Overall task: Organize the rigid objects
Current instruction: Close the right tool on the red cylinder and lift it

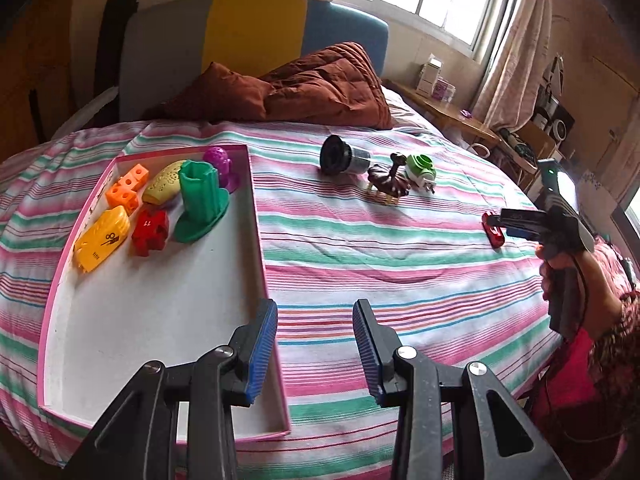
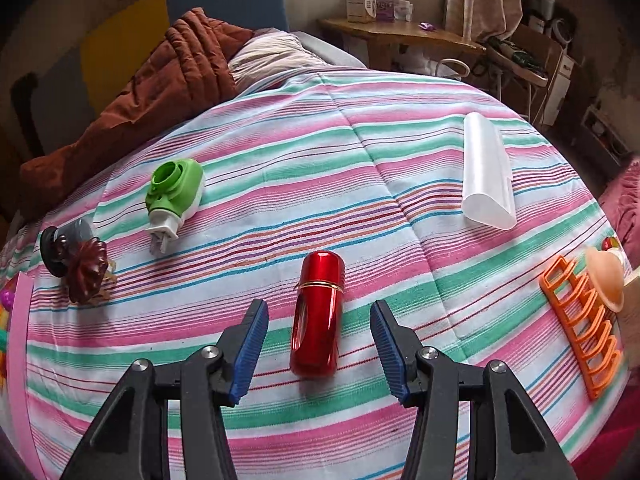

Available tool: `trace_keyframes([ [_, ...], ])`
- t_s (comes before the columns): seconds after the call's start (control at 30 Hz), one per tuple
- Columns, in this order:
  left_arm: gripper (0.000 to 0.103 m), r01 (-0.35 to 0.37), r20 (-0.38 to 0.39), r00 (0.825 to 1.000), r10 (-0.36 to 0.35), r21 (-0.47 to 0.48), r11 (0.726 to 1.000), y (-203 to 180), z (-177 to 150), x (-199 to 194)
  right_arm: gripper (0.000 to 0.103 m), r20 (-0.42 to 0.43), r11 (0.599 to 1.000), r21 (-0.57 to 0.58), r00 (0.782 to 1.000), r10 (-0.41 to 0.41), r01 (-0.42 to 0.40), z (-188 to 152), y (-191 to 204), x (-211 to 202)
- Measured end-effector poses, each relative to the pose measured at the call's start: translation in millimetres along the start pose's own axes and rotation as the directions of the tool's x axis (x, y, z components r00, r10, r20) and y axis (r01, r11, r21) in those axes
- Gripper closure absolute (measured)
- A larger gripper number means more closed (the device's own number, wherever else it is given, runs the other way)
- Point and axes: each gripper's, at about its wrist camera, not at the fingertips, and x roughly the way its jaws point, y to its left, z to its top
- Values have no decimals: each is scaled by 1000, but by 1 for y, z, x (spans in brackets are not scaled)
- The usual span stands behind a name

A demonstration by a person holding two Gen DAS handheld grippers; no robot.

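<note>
Now right gripper [image 2: 319, 344] straddles red cylinder [image 2: 318, 312], untouched.

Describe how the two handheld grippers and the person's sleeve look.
Both are alike: the left gripper and right gripper have black angular arms with round silver pivot screws, and each finger carries a ribbed blue pad. Seen from the left wrist, the right one has a dark handle with a small green light on top and a thin black cable. The sleeve is dark red and patterned.
</note>
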Motion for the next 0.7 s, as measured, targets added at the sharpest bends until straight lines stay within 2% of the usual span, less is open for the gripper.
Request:
trace_keyframes([
  [0.07,64,0,-3,1000,0,12,1000,-4,0,1,63,-23,1000,-6,1000,-9,9,2,2,9],
  [0.23,64,4,-8,1000,-4,38,999,-14,1,2,76,-35,999,-35,999,-19,18,-2,4,16],
  [0.4,64,26,-22,999,-25,57,998,-28,7,9,76,-61,997,-68,997,38,-42,-12,1,9],
  [0.7,64,62,-82,995,-50,140,988,-77,39,56,76,-67,997,-65,997,43,-47,-28,3,-1],
])
